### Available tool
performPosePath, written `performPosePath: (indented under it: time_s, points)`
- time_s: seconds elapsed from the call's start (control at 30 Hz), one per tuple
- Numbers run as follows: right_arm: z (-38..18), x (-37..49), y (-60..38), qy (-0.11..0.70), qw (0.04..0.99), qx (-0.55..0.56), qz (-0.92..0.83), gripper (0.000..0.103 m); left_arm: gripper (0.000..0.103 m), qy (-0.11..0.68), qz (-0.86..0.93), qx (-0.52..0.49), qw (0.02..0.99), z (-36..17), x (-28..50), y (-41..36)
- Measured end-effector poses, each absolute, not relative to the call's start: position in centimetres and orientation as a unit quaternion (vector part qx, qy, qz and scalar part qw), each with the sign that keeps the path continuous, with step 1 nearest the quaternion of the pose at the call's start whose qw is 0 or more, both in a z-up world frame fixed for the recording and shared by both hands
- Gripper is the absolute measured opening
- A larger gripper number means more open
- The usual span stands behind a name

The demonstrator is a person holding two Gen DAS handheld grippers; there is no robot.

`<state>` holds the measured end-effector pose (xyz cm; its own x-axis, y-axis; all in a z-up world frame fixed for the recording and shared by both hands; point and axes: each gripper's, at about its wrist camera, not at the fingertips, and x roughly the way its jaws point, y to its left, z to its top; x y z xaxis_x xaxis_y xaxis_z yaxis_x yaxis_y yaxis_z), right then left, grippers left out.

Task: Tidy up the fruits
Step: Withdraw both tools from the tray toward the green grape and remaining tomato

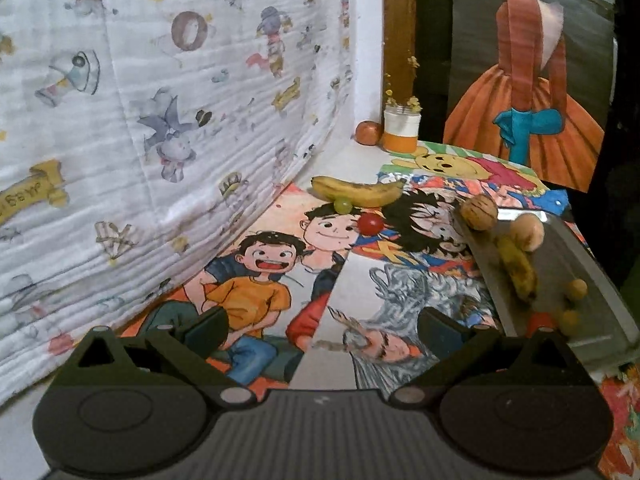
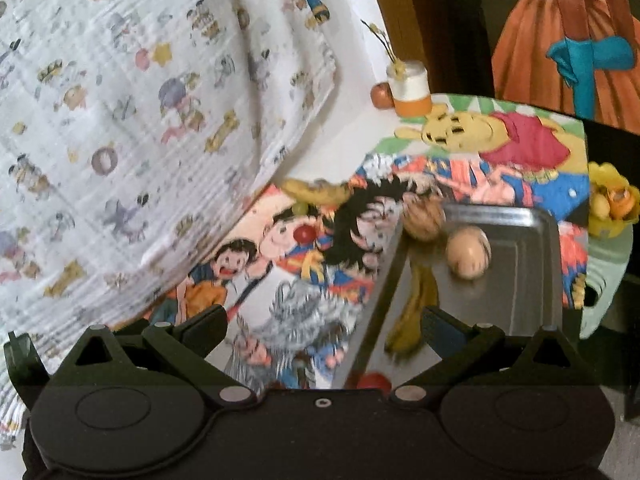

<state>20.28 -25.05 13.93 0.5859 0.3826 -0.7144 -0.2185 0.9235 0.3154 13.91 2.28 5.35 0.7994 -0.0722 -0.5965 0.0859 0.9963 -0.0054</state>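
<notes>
Fruit count from the left wrist view: one banana (image 1: 357,191) lying loose on the cartoon-print cloth (image 1: 264,280), with one green grape (image 1: 343,204) touching its near edge and one red cherry tomato (image 1: 371,223) just beside that. The metal tray (image 1: 592,280) on the right holds one darker banana (image 1: 518,266), one pale round fruit (image 1: 528,232), a couple of small yellowish round ones near its near end, and something red that's too hidden to name. One brown walnut-looking thing (image 1: 479,212) sits at the tray's far left corner. Far back there's one reddish apple (image 1: 368,133) touching a white-and-orange jar (image 1: 401,130). The left gripper (image 1: 320,330) hovers low over the cloth, fingers spread wide, nothing between them.

Right wrist view is blurrier. Same tray (image 2: 536,264), one banana in it (image 2: 414,300), one pale fruit (image 2: 468,252), one red tomato (image 2: 373,381) at the near edge. The right gripper (image 2: 322,326) is tilted, spread wide and empty, its right finger over the tray and its left over the cloth.
</notes>
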Motion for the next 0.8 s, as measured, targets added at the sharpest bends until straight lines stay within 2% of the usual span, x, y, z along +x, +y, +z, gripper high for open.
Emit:
performPosePath:
  time_s: [0.57,0.8]
  points:
    - [10.8,28.8,-25.5,0.424,0.883,0.118,0.164,0.102,0.103,0.285,-0.088,-0.024,0.954,4.3,19.7,0.9]
    - [9.6,31.8,-25.7,0.431,0.878,0.131,0.161,0.102,0.103,0.302,-0.082,-0.067,0.947,2.6,22.4,0.2]
